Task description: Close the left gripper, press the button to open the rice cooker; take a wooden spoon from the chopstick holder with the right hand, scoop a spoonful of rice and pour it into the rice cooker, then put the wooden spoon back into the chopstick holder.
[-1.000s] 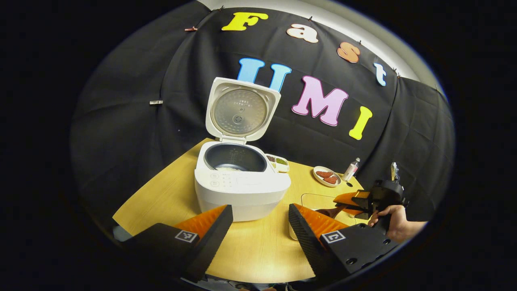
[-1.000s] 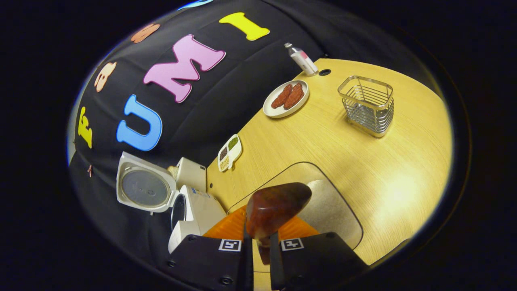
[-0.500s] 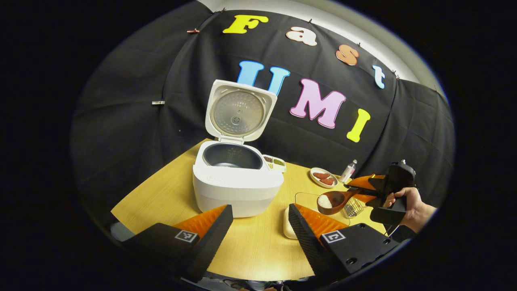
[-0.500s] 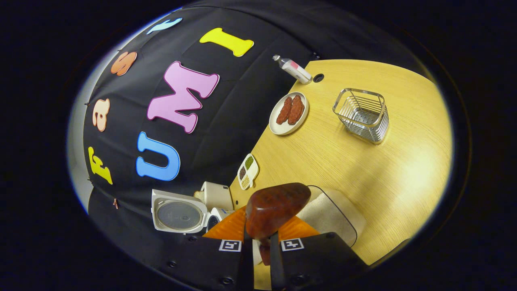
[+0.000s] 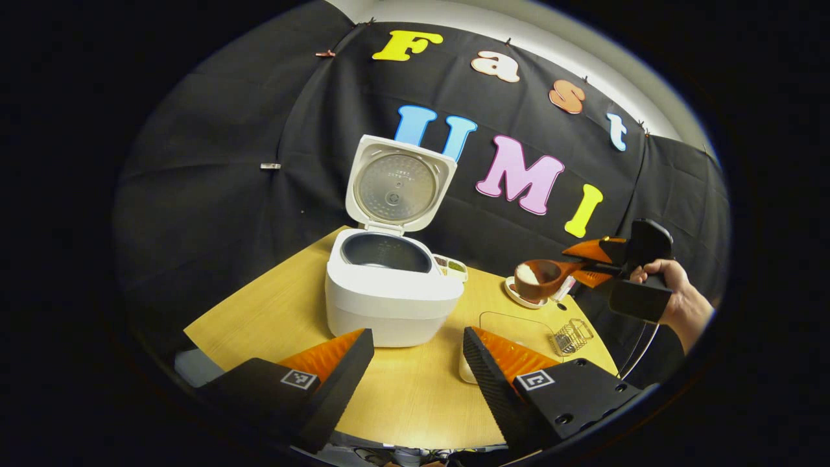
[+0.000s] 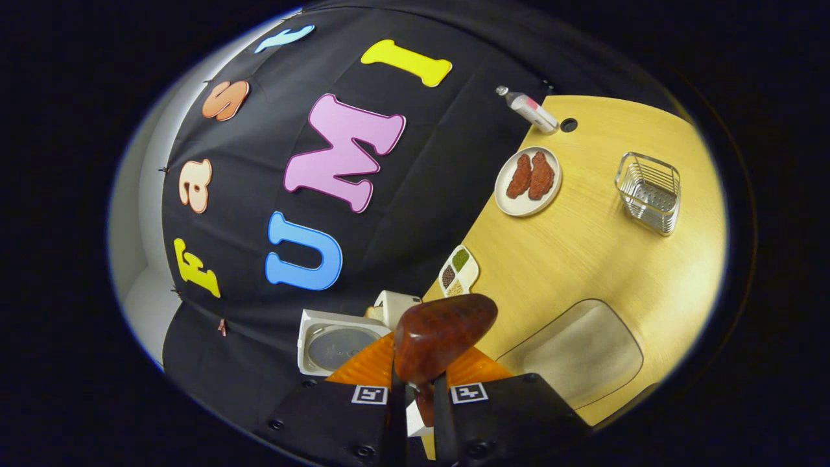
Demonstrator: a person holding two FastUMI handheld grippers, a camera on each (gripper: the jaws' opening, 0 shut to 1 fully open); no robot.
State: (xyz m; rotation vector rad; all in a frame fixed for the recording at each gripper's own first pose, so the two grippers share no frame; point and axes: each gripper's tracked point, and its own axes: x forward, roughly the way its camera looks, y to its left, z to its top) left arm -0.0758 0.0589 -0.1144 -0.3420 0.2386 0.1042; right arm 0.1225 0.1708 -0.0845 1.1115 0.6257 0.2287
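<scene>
The white rice cooker (image 5: 392, 295) stands on the table with its lid (image 5: 399, 188) swung up and the dark inner pot showing. My left gripper (image 5: 418, 363) hovers open in front of it, holding nothing. Off to the right my right gripper (image 5: 593, 263) is raised well above the table, shut on the handle of the wooden spoon (image 5: 541, 277), whose bowl carries white rice. In the right gripper view the spoon's rounded back (image 6: 441, 334) sits between the shut fingers of my right gripper (image 6: 420, 379), with the cooker lid (image 6: 337, 347) low and left. The wire chopstick holder (image 6: 648, 191) stands empty.
A rounded tray of rice (image 6: 577, 353) lies on the wooden table (image 6: 603, 259) below the spoon. A plate with two sausages (image 6: 526, 180), a small bottle (image 6: 528, 109) and a divided seasoning dish (image 6: 458, 271) line the back edge. A hand (image 5: 674, 301) holds the right gripper.
My right gripper has lifted the spoon, now loaded with rice, up out of the rice tray to above the table. The left gripper stays open and has shifted only slightly.
</scene>
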